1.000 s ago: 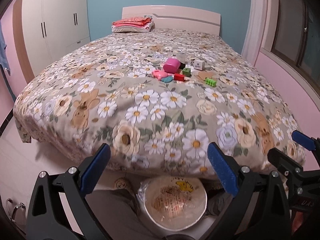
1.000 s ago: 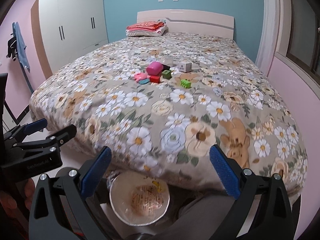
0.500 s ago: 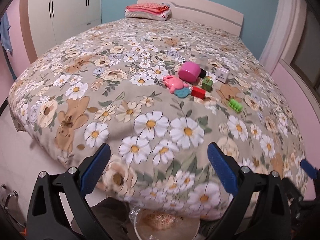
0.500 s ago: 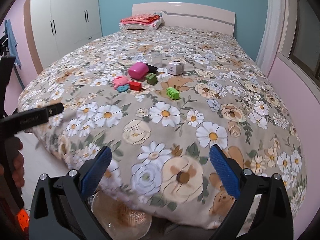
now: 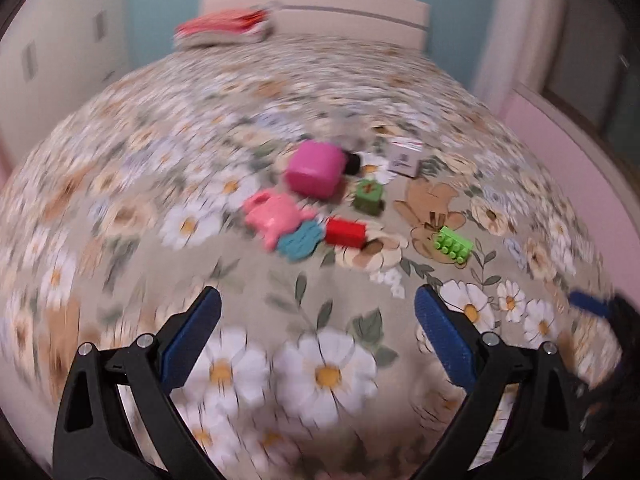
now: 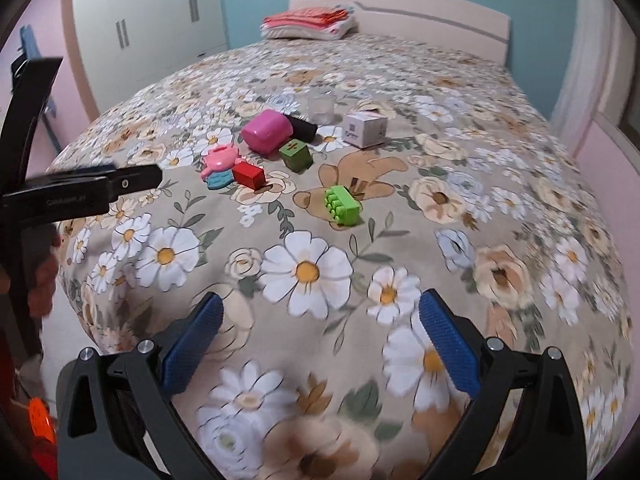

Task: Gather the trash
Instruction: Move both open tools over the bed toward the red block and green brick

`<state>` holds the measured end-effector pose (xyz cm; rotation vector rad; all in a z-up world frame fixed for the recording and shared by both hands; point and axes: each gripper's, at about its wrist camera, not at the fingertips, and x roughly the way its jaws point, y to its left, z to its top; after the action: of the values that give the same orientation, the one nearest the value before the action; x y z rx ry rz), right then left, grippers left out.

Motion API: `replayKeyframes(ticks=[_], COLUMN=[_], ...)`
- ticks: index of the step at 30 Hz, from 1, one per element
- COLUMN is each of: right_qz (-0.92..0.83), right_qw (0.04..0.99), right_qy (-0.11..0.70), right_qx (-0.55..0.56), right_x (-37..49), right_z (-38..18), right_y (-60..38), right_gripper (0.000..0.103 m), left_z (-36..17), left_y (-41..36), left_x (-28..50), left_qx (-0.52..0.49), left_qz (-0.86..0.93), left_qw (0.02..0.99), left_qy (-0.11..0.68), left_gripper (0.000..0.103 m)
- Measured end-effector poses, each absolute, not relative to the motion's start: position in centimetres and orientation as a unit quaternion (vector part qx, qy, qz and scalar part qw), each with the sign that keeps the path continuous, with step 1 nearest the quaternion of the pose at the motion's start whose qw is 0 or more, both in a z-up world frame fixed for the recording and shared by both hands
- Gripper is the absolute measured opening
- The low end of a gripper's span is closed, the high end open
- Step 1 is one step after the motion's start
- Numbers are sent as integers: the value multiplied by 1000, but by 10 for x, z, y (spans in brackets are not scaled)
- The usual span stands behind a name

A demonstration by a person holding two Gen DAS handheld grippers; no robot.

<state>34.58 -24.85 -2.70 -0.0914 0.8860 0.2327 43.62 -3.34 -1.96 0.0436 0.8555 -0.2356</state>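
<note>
Ahead of your left gripper [image 5: 318, 332], its jaws spread wide and holding nothing, the blurred bed [image 5: 280, 92] carries a pink box [image 5: 316, 168], a red block [image 5: 345, 233] and a green brick [image 5: 454, 246]. From your right gripper [image 6: 320, 334], jaws likewise wide and bare, that clutter lies mid-bed beside a white carton [image 6: 365, 129] and a clear cup [image 6: 321, 106].

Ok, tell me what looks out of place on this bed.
A loose clutter sits mid-bedspread: a pink box, a green cube, a red block, a lime brick, a pink toy, a small white carton and a clear cup. Nothing looks spilled or broken.
</note>
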Motion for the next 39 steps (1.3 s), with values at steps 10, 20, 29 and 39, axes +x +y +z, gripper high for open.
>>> replayKeyframes(ticks=[10,20,29,39], right_qz=[157,171,177,171], right_qw=[869,850,852,856], right_qy=[465,493,488,485], right_qx=[-55,-71,-63,-52], right_x=[427,470,493,494], right_z=[-64,-92,-98,-100], right_y=[-260,-254,-245,-242], right_gripper=[100,100,100,100], left_z=[-47,-73,-100,-109], left_y=[-60,-82,-86,-83], left_x=[499,539,556,553], left_qx=[157,254,247,223], left_qz=[-290,-410,-442,-445], left_qw=[862,803,777,764], left_qy=[386,352,373,410], left_gripper=[95,95,63,49])
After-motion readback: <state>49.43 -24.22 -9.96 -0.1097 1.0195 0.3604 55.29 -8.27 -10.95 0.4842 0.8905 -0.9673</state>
